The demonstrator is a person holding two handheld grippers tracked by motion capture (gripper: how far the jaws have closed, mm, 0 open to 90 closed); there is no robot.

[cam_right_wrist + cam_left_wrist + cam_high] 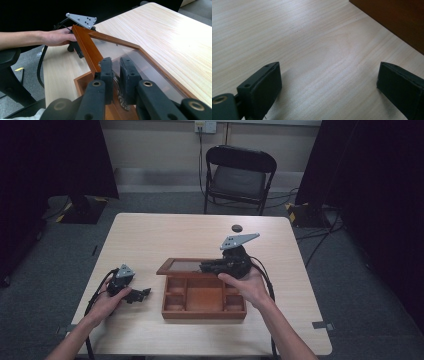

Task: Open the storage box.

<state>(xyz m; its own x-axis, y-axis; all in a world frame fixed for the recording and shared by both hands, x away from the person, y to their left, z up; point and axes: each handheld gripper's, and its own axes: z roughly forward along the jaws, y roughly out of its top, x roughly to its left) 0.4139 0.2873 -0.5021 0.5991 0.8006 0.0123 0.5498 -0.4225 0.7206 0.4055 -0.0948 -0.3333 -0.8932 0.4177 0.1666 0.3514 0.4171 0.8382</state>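
1. I see a light wooden table (150,235) with a brown wooden box (204,301) near its middle, divided into compartments and open at the top.
2. The box's lid (184,266) is a wooden frame around a clear pane; it stands raised along the far edge of the box, tilted back.
3. My right gripper (207,267) sits at the near edge of that lid, over the back of the box, with my right hand (246,282) wrapped around its body.
4. In the right gripper view the two black jaws of the right gripper (116,65) stand narrow, pinched close with a small metal piece (119,93) on the lid's frame between them; I cannot tell exactly what that piece is.
5. My left gripper (145,293) rests low over the table, just left of the box, held by my left hand (111,301).
6. In the left gripper view its jaws stand wide apart with bare tabletop between them, and the box's side wall (397,20) fills the upper right corner.
7. A small dark round object (236,227) lies on the far part of the table, well apart from the box.
8. A black folding chair (239,177) stands beyond the table.
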